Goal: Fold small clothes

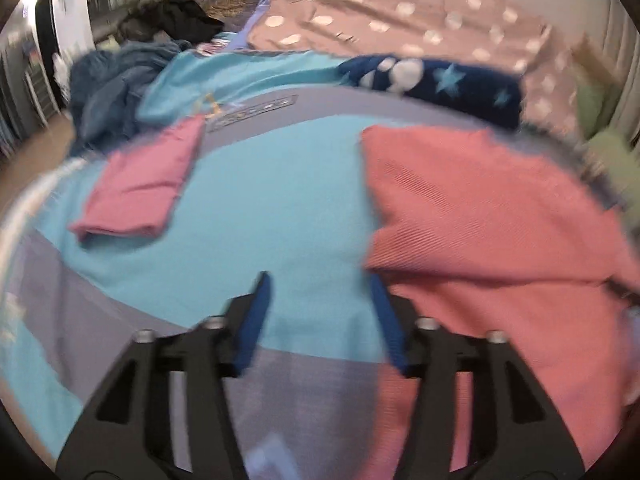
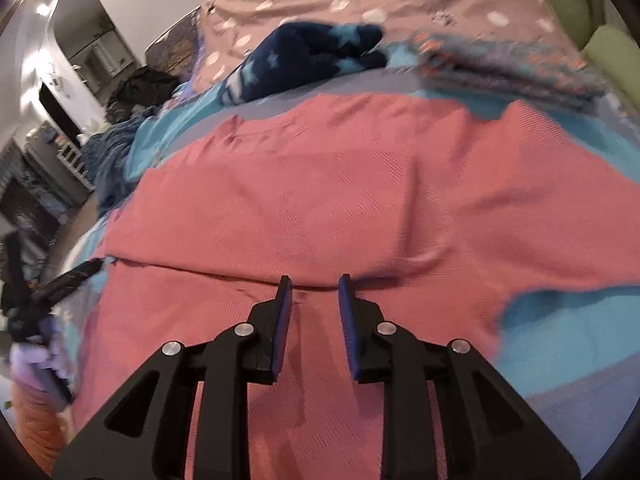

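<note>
Turquoise and grey bedspread point(image 1: 280, 208), pink dotted sheet point(image 1: 400, 12) beyond (blurred), green pillows point(image 2: 608, 52), dark doorway point(image 2: 92, 48)

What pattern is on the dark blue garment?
Light blue stars on the navy garment, clearest in the right wrist view.

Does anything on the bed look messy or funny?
Yes. The big pink garment lies wrinkled and only partly folded, unlike the small pink piece folded neatly. A blue heap sits crumpled at the bed's edge.

Home bedroom, bed point(image 1: 400, 12), heaped clothes point(image 1: 116, 80)
</note>
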Demonstrator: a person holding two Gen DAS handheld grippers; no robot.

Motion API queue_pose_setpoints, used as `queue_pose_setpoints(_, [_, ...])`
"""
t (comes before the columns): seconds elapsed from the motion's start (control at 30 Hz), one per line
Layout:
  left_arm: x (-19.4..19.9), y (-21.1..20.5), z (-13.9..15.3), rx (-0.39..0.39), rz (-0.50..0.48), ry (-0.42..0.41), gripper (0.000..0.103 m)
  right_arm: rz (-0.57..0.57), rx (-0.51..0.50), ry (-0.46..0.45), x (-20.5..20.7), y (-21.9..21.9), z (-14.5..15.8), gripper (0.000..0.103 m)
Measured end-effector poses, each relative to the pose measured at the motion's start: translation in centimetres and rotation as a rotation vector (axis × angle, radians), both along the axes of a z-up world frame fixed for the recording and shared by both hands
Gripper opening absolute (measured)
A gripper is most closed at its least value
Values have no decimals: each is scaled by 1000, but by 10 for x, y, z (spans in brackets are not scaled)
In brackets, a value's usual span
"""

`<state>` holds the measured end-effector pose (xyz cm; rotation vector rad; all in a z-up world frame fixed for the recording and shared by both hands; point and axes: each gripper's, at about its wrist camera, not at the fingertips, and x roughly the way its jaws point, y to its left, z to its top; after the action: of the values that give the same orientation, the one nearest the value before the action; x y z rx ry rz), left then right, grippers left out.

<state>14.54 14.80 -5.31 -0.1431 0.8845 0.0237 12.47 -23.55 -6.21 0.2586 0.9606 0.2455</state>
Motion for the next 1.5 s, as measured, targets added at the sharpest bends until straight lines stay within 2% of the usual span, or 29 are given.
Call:
queue_pose_setpoints(0.07, [2, -8, 14, -80, -48, -43, 18, -45, 20, -35, -8, -20, 9, 25])
queue_pose_setpoints(0.13, [8, -21, 19, -107, -90, -60, 16, -113, 74, -50, -13, -47, 14, 27])
queue_pose_setpoints(0.23, [29, -51, 6, -83, -140, -24, 16, -276, 146, -51, -26, -101, 13, 31])
queue_pose_setpoints(0.3, [47, -65, -20, -29, -134, 60, 16, -409, 180, -35, -39, -142, 7, 35])
queue_pose_setpoints(0.33, [50, -69, -29, -11, -129, 67, 17, -466, 193, -27, -46, -159, 3, 36])
queue_pose_setpoints(0.37, [47, -73, -29, 16, -130, 36, 16, -529, 206, -19, -56, -179, -1, 38])
queue_pose_setpoints(0.43, [44, -75, -24, 26, -137, 23, 18, -653, 249, -7, -76, -217, -12, 45])
queue_pose_setpoints(0.53, [35, -73, -13, -40, -156, 14, 24, -853, 360, 18, -107, -272, -31, 50])
queue_pose_setpoints(0.6, [28, -73, -5, -41, -155, -10, 34, -971, 412, 20, -120, -303, -43, 57])
queue_pose_setpoints(0.67, [26, -76, 3, -41, -153, -31, 43, -1000, 457, 10, -118, -320, -49, 60])
queue_pose_setpoints(0.8, [24, -87, 10, -24, -175, -46, 49, -1007, 580, -22, -102, -338, -56, 61])
queue_pose_setpoints(0.87, [24, -90, 9, -16, -171, -37, 51, -1019, 574, -22, -88, -338, -53, 60])
queue_pose_setpoints(0.93, [25, -90, 6, -38, -166, -26, 51, -1033, 540, -32, -75, -341, -48, 45])
queue_pose_setpoints(0.97, [24, -91, 5, -43, -166, -24, 51, -1024, 547, -43, -68, -340, -46, 33])
queue_pose_setpoints(1.03, [23, -92, 4, -38, -164, -29, 51, -994, 596, -82, -62, -345, -39, 23])
queue_pose_setpoints(1.13, [19, -94, 6, -11, -167, -57, 51, -877, 600, -148, -42, -319, -15, 17])
queue_pose_setpoints(1.23, [17, -93, 5, -37, -171, -57, 51, -615, 602, -235, -9, -246, 28, 16])
queue_pose_setpoints(1.37, [15, -85, 1, -73, -162, -46, 51, -265, 583, -274, 22, -131, 67, 16])
queue_pose_setpoints(1.43, [12, -81, 1, -85, -162, -48, 51, -93, 564, -253, 33, -69, 71, 16])
queue_pose_setpoints(1.5, [9, -74, 3, -114, -166, -53, 51, 25, 519, -220, 39, -25, 66, 16])
